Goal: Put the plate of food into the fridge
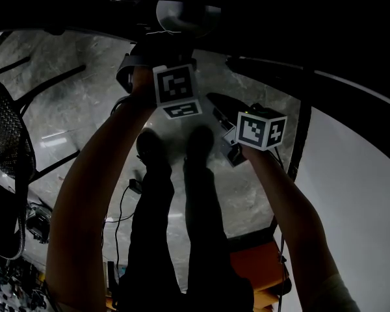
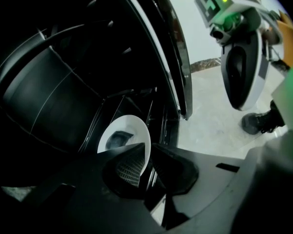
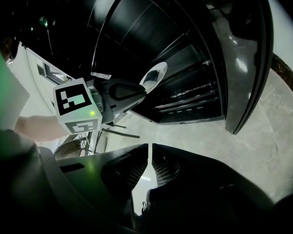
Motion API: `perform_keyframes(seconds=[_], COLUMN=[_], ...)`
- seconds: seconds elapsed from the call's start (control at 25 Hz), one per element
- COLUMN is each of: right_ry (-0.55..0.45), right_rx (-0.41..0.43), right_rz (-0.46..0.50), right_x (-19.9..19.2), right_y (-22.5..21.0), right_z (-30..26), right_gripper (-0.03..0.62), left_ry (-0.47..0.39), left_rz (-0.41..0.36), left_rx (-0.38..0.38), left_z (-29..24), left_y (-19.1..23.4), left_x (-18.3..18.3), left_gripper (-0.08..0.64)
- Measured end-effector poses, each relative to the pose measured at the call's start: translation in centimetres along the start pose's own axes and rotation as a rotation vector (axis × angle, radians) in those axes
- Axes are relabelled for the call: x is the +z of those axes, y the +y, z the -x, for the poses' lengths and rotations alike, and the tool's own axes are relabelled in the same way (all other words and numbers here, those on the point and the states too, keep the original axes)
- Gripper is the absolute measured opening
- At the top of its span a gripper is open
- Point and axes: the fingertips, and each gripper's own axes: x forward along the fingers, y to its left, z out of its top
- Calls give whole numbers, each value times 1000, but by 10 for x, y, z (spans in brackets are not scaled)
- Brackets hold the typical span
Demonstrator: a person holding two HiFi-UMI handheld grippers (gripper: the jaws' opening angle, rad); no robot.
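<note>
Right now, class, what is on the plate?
A dark lump of food lies in the middle of the plate. The left tongs grip the rim and hide the near edge behind them.

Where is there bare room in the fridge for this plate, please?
The dark compartment beyond the plate, above the shelf rails, looks bare, though dim. The floor below the door is bare too. Tightest: where the left tool grips the plate.

left gripper [image 2: 147,147]: clamped on plate [image 2: 132,128] rim (arm outstretched) | right gripper [image 3: 150,147]: jaws together, empty
</note>
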Motion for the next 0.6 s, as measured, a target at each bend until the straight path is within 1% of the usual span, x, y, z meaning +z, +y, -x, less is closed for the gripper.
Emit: perform_keyframes(seconds=[0.16, 0.32, 0.44, 0.6], right_ry=[8, 12, 17, 15], right_rx=[3, 6, 8, 8], right_rz=[-3, -8, -10, -19], right_x=[-3, -5, -7, -9], right_y=[0, 2, 3, 1], right_z=[-2, -4, -5, -4], right_gripper=[37, 37, 37, 37], left_ry=[40, 64, 70, 49], left_rz=[2, -14, -24, -33], left_rx=[-9, 15, 22, 23], left_z=[0, -1, -3, -6], left_y=[-2, 4, 5, 8], left_x=[-13, -18, -16, -8], left_gripper=[23, 23, 23, 23])
